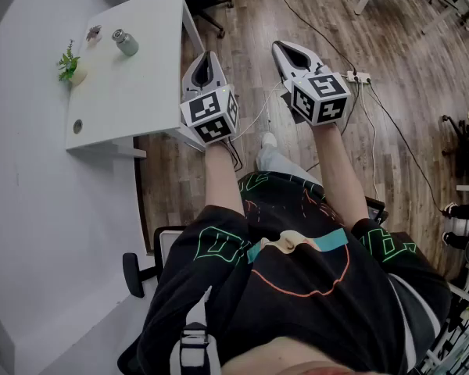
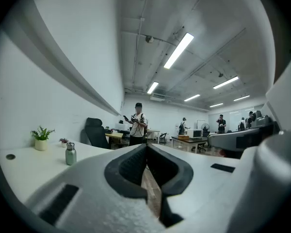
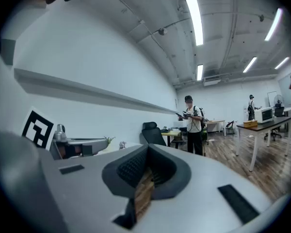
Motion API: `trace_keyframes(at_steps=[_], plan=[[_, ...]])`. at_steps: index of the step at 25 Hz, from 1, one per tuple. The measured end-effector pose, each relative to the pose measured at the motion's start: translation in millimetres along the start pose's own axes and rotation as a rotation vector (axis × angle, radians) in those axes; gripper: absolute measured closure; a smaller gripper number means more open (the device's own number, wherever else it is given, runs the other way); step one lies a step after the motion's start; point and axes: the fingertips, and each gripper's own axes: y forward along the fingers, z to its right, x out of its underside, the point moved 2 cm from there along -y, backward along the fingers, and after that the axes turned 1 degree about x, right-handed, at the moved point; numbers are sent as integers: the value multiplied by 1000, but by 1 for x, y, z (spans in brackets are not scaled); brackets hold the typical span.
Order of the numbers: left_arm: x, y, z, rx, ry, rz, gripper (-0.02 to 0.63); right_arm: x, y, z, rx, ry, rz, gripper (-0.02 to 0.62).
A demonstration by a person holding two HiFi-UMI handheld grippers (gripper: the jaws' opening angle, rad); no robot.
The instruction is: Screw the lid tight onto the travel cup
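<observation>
Head view: both tongs are hovering level over the wooden floor, in front of the seated person.
Left tongs [image 1: 209, 56]: jaws are sitting pressed together, gripping nothing, just beside the white desk [image 1: 148, 92].
Right tongs [image 1: 281, 47]: jaws are meeting too, gripping nothing.
Small grey-green metal travel cup with silver top [image 1: 126, 43]: standing upright on the desk, well apart from both tongs, near a small potted green plant [image 1: 69, 62].
</observation>
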Motion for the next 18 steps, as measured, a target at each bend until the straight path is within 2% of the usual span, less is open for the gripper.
trace_keyframes(at_steps=[9, 18], plan=[[24, 23, 18, 52, -25, -35, 598, 15, -3, 28, 60, 4, -24, 591], [66, 49, -5, 34, -78, -123, 598, 49, 22, 43, 74, 49, -111, 591]])
